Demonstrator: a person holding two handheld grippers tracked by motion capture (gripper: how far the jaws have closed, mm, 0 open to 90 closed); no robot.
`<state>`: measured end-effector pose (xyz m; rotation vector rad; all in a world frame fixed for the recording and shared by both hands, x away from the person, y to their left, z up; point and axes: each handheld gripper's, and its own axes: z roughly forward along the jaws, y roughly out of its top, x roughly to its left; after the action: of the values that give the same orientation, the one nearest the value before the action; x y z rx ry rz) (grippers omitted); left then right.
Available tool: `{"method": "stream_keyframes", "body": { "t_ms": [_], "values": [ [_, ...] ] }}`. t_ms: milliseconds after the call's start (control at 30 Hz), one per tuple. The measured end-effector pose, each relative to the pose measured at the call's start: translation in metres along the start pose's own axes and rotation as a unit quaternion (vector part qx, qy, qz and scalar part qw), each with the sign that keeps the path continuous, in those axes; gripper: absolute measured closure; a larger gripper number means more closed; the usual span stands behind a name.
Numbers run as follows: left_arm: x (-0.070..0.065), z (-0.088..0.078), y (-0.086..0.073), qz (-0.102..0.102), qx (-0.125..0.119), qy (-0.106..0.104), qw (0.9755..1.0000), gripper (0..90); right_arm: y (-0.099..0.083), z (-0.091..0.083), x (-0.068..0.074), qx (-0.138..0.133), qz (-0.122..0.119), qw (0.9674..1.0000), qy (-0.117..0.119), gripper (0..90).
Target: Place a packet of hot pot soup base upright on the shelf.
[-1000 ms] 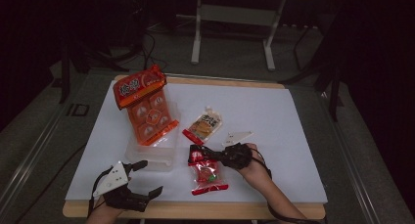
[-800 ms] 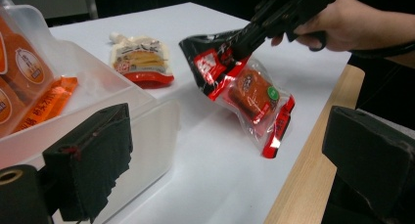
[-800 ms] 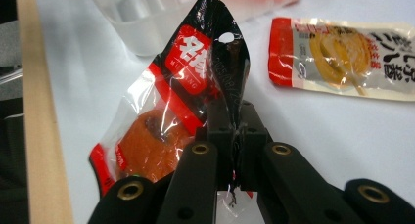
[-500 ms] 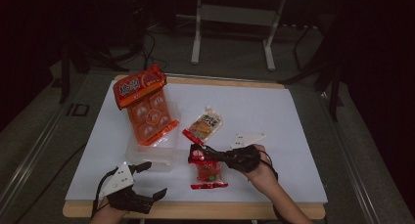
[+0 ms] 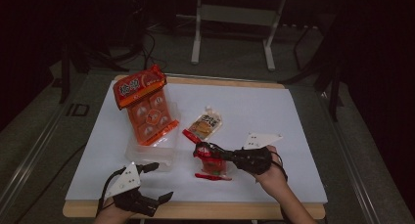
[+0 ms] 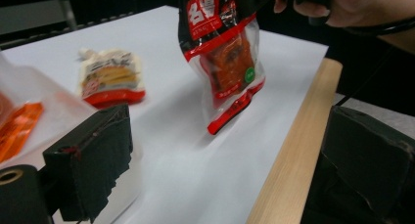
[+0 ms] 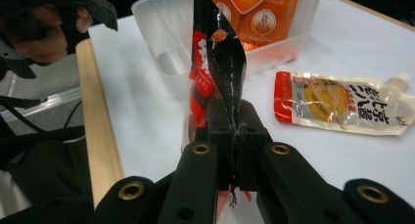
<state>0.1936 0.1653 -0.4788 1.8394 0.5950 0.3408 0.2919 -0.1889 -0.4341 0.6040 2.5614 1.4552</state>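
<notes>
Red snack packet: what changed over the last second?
The right gripper, shut on the red snack packet, has lifted its top edge off the table; the bottom edge looks still down. Left gripper, orange pack, clear tray and sauce pouch stayed put.

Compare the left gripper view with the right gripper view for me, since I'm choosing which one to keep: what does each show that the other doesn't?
The left gripper view alone shows the bottom edge of the red snack packet touching the white table sheet, and the open left gripper.

The right gripper view alone shows the right gripper pinching the packet's black upper part, and the clear plastic tray with the orange multipack lying in it.

Both show the packet, the yellow-and-red sauce pouch lying flat and the wooden table edge.
</notes>
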Motion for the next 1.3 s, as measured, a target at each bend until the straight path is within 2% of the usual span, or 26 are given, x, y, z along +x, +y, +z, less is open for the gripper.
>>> {"method": "stream_keyframes", "body": {
  "t_ms": [200,333,367,533,733,933,967,1033,1133,1167,1300],
  "values": [
    [0.002,0.004,0.009,-0.002,-0.015,-0.003,0.9999,6.8,0.004,-0.007,0.004,-0.01,-0.003,0.9999,0.005,88.4],
    [0.003,0.009,0.019,0.009,-0.017,0.0,0.9998,9.2,0.006,-0.009,0.009,-0.014,-0.006,0.9998,0.012,88.4],
    [0.006,0.011,0.024,0.008,-0.025,-0.005,0.9996,10.9,0.007,-0.011,0.012,-0.017,-0.006,0.9997,0.018,88.4],
    [0.013,0.019,0.035,0.004,-0.033,-0.016,0.9993,14.9,0.009,-0.011,0.017,-0.02,-0.012,0.9993,0.029,88.3],
    [0.013,0.028,0.047,0.015,-0.019,-0.01,0.9997,23.3,0.01,-0.009,0.023,-0.021,-0.018,0.999,0.035,88.3],
    [0.015,0.037,0.055,0.019,-0.019,-0.021,0.9994,39.8,0.011,-0.005,0.026,-0.018,-0.02,0.9988,0.041,88.3],
    [0.016,0.039,0.058,0.017,-0.019,-0.029,0.9993,43.1,0.011,-0.003,0.026,-0.016,-0.022,0.9987,0.042,88.2],
    [0.016,0.042,0.06,0.018,-0.016,-0.024,0.9994,46.2,0.011,-0.002,0.027,-0.014,-0.023,0.9987,0.043,88.2],
    [0.016,0.044,0.062,0.02,-0.016,-0.026,0.9994,56.2,0.011,-0.001,0.027,-0.014,-0.022,0.9986,0.046,88.2],
    [0.017,0.046,0.063,0.022,-0.011,-0.034,0.9991,59.7,0.011,-0.001,0.027,-0.015,-0.023,0.9986,0.044,88.2],
    [0.016,0.05,0.065,0.028,-0.003,-0.04,0.9988,71.2,0.012,-0.001,0.028,-0.015,-0.024,0.9985,0.047,88.2]
  ]
}}
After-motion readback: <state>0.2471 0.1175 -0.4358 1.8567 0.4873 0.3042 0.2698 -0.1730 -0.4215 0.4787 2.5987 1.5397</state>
